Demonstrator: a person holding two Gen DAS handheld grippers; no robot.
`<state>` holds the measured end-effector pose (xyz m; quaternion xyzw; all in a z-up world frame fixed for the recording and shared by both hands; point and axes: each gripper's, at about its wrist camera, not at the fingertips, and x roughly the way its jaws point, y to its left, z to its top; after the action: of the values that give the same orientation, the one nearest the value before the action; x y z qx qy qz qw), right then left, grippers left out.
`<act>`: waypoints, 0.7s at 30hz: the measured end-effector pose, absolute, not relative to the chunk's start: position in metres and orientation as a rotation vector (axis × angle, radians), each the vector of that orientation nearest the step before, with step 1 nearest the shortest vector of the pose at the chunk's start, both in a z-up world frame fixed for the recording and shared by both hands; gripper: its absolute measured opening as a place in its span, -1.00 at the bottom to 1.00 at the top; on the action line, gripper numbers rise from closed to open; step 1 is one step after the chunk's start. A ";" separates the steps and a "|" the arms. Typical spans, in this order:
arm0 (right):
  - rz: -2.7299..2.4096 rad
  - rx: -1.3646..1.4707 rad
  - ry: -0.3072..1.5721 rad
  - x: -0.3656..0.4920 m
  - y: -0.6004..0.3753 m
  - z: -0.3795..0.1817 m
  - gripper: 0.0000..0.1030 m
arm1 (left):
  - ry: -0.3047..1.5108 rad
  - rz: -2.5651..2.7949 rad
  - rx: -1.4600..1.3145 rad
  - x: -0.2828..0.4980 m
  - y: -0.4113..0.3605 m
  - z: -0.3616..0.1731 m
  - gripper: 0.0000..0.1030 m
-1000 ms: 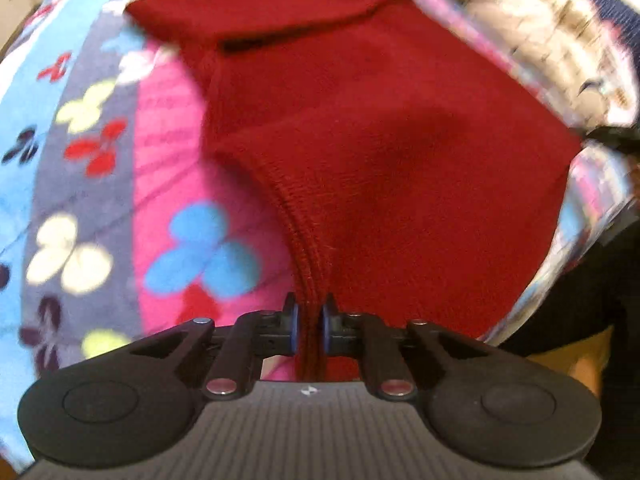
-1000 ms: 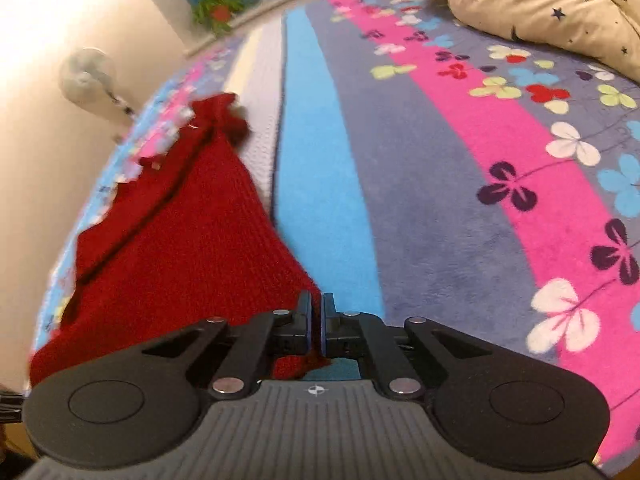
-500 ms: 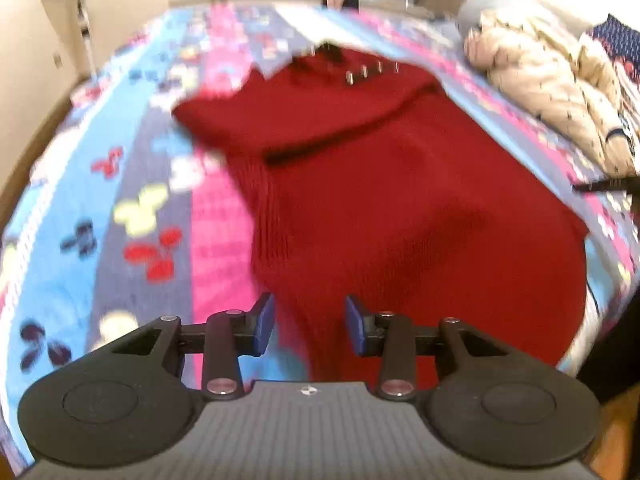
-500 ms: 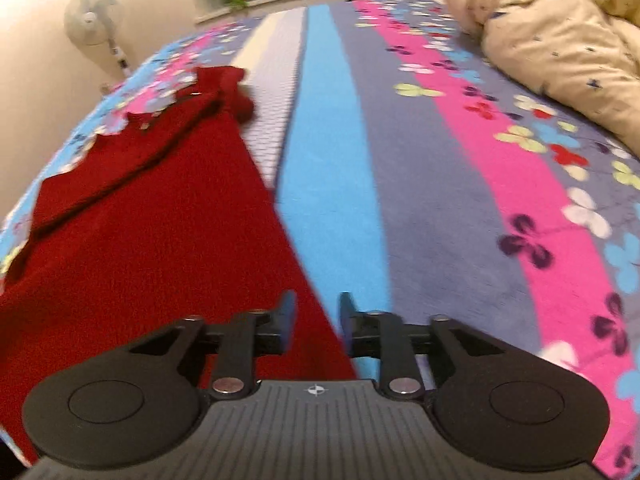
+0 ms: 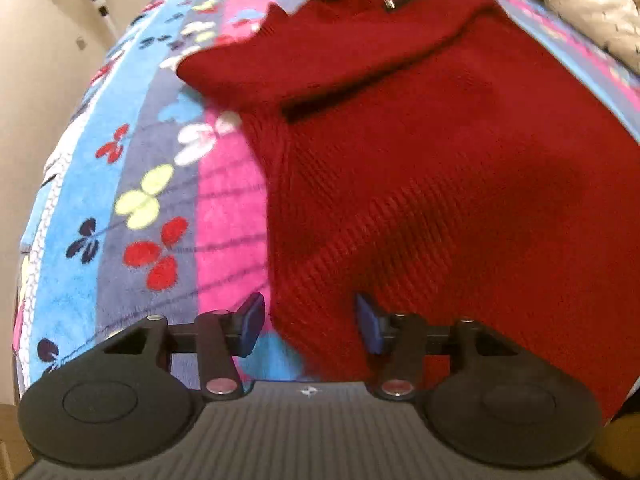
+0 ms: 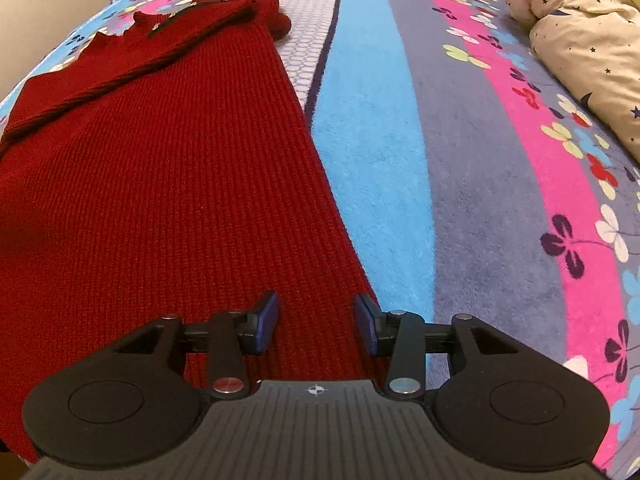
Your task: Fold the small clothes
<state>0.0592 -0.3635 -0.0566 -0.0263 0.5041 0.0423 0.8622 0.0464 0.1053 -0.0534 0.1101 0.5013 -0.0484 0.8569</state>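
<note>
The red knitted sweater is laid flat along the striped flowered blanket, its hem nearest both cameras and its collar at the far end. Both hem corners are being let go: the jaws of the left gripper and the right gripper are opening, and the knit lies under the gaps, pressed by no pad. The spreading step seems finished (a sleeve is already laid across the chest). Next, a fresh hold on the hem or a side edge is probably called for. Open blanket lies right of the sweater up to the star-printed quilt; the bed's near edge lies close to the hem.
</note>
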 end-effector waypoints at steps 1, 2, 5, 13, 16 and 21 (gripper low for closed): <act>0.090 -0.050 1.051 0.058 -0.365 -0.055 -0.13 | 1.042 -0.098 0.221 0.046 0.105 -0.050 0.10; 0.092 -0.043 1.039 0.057 -0.366 -0.052 -0.13 | 1.031 -0.094 0.215 0.045 0.104 -0.048 0.10; 0.088 -0.027 0.986 0.055 -0.370 -0.044 -0.13 | 0.980 -0.082 0.218 0.044 0.101 -0.039 0.17; 0.062 0.067 0.782 0.050 -0.369 -0.007 0.00 | 0.755 0.050 0.203 0.044 0.102 -0.009 0.60; 0.052 0.101 0.739 0.053 -0.367 -0.001 0.04 | 0.704 0.078 0.204 0.046 0.099 -0.001 0.66; 0.059 0.124 0.734 0.063 -0.359 -0.004 0.05 | 0.674 0.102 0.232 0.053 0.092 0.002 0.66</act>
<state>0.0628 -0.3594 -0.0036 0.0605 0.3584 0.0290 0.9311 0.0532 0.0920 0.0017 0.1133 0.3299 0.0499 0.9359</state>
